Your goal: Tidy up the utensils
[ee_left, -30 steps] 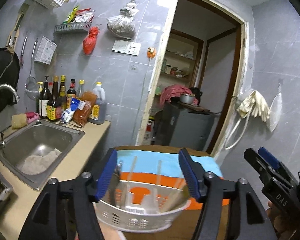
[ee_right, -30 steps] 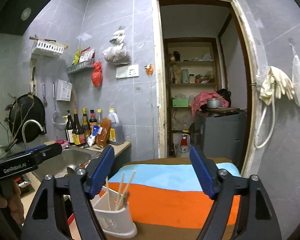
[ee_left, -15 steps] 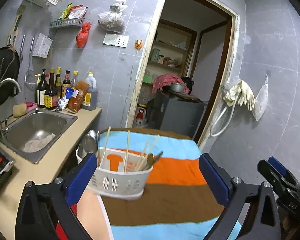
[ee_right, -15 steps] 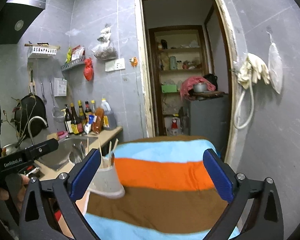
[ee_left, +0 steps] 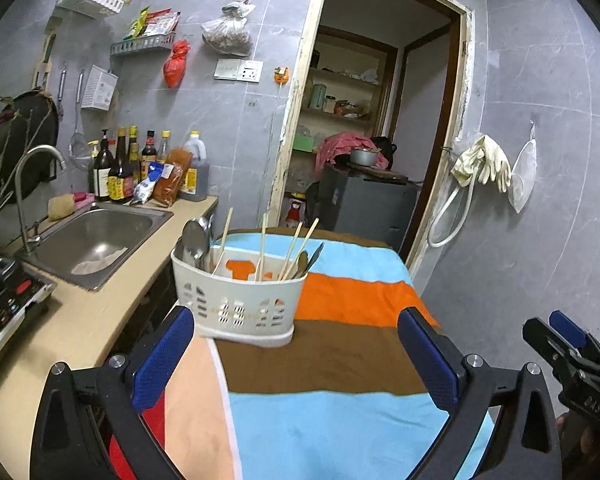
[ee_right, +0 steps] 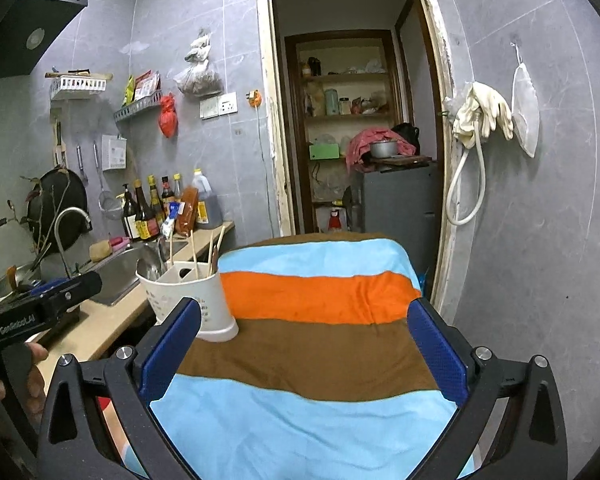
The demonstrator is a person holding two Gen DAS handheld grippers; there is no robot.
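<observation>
Both my claws hang released, nothing between them: left claw (ee_left: 296, 354), right claw (ee_right: 303, 344). Ahead of my left claw, the white caddy (ee_left: 240, 300) stands on the striped desk cloth (ee_left: 339, 360), chopsticks (ee_left: 262, 246) and spoons (ee_left: 194, 240) upright inside. I judge the sorting done.

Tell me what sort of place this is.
Most likely a small home kitchen: a steel sink with a faucet, sauce bottles on the counter, and a white utensil caddy holding chopsticks and spoons.
</observation>
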